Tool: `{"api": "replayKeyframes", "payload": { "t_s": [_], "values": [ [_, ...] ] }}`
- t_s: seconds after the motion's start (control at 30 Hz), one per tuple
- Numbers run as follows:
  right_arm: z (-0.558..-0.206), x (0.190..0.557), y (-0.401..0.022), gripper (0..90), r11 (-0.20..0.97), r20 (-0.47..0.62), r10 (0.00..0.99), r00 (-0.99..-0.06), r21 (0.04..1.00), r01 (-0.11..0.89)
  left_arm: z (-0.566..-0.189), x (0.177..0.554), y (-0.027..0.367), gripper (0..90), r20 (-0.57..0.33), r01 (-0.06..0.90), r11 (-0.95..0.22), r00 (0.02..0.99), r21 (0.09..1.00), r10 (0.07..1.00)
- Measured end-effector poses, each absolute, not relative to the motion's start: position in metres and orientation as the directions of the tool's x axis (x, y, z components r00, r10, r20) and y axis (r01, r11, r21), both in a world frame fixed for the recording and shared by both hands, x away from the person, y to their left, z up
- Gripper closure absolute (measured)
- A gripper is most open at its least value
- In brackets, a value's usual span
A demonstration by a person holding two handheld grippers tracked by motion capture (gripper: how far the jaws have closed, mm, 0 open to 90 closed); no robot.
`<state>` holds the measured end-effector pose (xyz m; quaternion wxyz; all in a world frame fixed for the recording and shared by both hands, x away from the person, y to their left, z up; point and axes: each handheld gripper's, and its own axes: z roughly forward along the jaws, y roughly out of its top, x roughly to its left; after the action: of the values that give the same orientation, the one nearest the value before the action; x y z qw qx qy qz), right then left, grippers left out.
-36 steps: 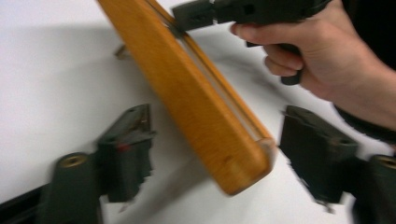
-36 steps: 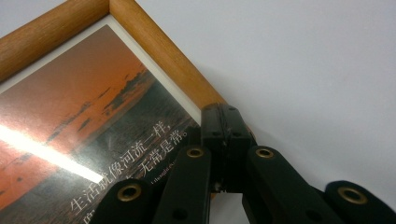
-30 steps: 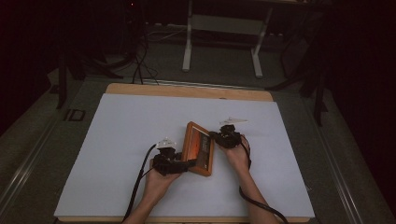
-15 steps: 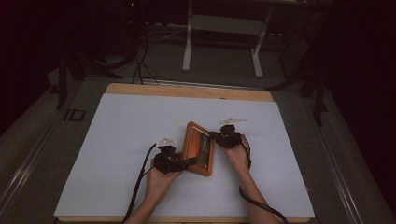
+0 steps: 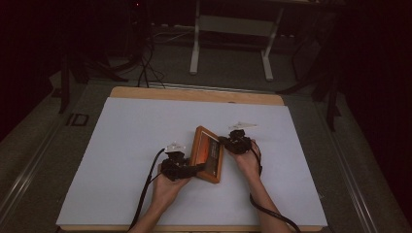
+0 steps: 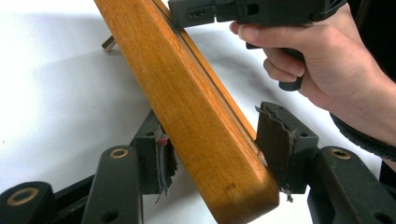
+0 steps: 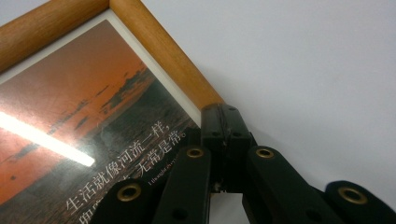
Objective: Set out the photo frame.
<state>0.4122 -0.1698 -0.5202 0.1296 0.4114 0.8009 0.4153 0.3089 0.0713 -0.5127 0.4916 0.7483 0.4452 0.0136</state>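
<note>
Barely shifted since a second ago: same spot for the picture frame (image 5: pixel 208 154) near the middle of the white surface (image 5: pixel 121 145), same flanking posts for both hands, at most a slight change in tilt.

Largest first. White surface spread over a wooden board, dim floor and a metal stand beyond. On it, toward the near side, the wooden picture frame, tipped up off the sheet, not flat, glass face toward the right hand. Sunset print with white lettering (image 7: pixel 126 163) under the glass, plain in the right gripper view. Behind the frame, a small metal stub (image 6: pixel 108 43) poking out, probably part of the back stand; too little visible to be sure.

Left gripper (image 5: pixel 195 169) at the frame's near lower corner, jaws spread on either side of the wooden edge (image 6: pixel 201 116), worn pads (image 6: pixel 275 140) beside the wood; grip looks loose, perhaps only bracing. Right gripper (image 5: pixel 224 141) clenched, tips pressed together at the frame's rim (image 7: pixel 163 60), apparently pinching the wooden edge, though the contact itself is hidden by the jaws. Right hand (image 6: pixel 322 51) wrapped round its handle, seen past the frame from the left gripper view.

Judged progress: frame already lifted onto an edge and steadied from both sides. Left to do, by the look of it: setting it to stand unaided, then letting go.
</note>
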Motion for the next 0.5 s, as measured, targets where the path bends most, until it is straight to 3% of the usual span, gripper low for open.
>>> {"api": "replayKeyframes", "payload": {
  "t_s": [0.37, 0.5],
  "values": [
    [-0.507, 0.405, -0.187, 87.3, 0.332, 0.099, 0.763, -0.639, 0.787, 0.519, -0.505, 0.307, 0.059, 55.6, -0.384, 0.622, -0.122, 0.614, 0.774, 0.69],
    [-0.499, 0.4, -0.194, 81.1, 0.348, 0.078, 0.754, -0.653, 0.795, 0.497, -0.502, 0.307, 0.055, 58.3, -0.383, 0.621, -0.112, 0.605, 0.776, 0.698]
  ]
}}
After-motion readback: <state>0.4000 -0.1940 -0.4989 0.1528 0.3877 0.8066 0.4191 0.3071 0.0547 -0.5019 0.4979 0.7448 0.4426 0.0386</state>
